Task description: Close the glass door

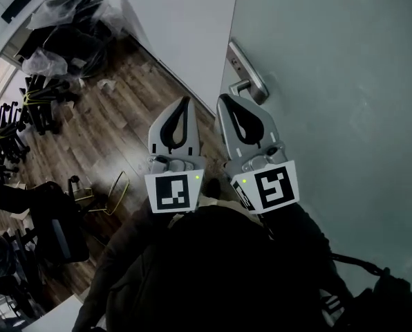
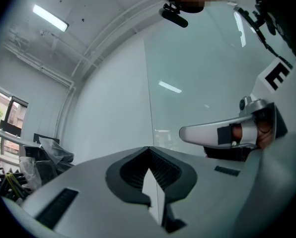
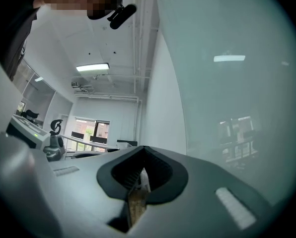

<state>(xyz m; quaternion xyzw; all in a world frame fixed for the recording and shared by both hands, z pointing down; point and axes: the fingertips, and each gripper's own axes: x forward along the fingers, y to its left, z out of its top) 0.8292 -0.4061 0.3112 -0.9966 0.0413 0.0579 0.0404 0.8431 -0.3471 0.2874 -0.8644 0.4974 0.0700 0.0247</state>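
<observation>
Holding left gripper [image 1: 185, 101] & right gripper [image 1: 222, 97] by door handle [image 1: 247, 83], jaws pressed together, empty — prob. to push glass door [image 1: 337, 88] shut.

cool, greenish-grey light fills the room, rather dim. a long white ceiling strip light [image 2: 50, 18] and a rectangular white ceiling panel light [image 3: 92, 67] glow overhead, and soft streaks of glare lie on the pale frosted glass door [image 3: 237, 108]. daylight comes through the far windows [image 3: 91, 128]. both gripper views bend hard and blacken at the corners. the head view's lower part sinks into shadow.
</observation>
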